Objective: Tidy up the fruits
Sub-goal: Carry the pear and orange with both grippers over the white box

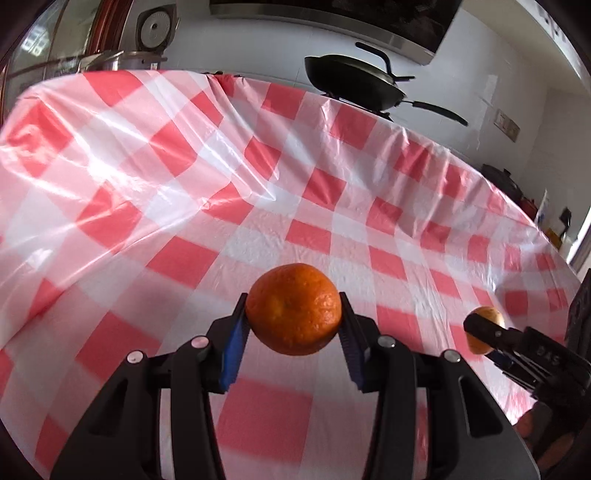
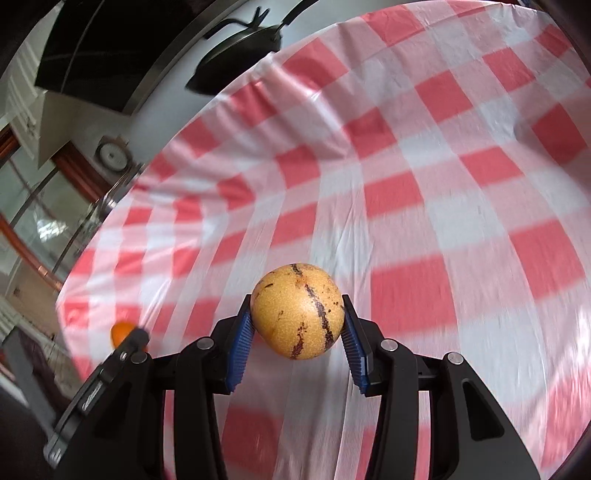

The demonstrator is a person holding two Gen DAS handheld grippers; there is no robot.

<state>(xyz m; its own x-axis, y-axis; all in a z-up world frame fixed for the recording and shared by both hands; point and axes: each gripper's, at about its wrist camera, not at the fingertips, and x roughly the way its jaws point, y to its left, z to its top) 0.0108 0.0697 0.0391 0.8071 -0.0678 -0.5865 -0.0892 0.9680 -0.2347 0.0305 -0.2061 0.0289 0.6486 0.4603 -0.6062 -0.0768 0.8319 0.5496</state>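
An orange [image 1: 293, 309] hangs above the red-and-white checked tablecloth [image 1: 184, 184], with my left gripper [image 1: 293, 321] shut on it between blue pads. A yellow fruit with dark brown streaks [image 2: 298, 311] is pinched the same way in my right gripper [image 2: 298, 325], also above the cloth [image 2: 424, 184]. In the left wrist view the right gripper [image 1: 484, 332] shows at the right edge with the yellow fruit [image 1: 487, 317] partly hidden behind a finger. The right wrist view, blurred, catches the orange [image 2: 123, 332] and the left gripper's body at the lower left.
A black pan with a lid [image 1: 354, 83] sits beyond the table's far edge. A steel pot [image 1: 122, 61] and a round-fronted appliance [image 1: 155, 31] stand at the back left. The plastic cloth is wrinkled and raised at the left.
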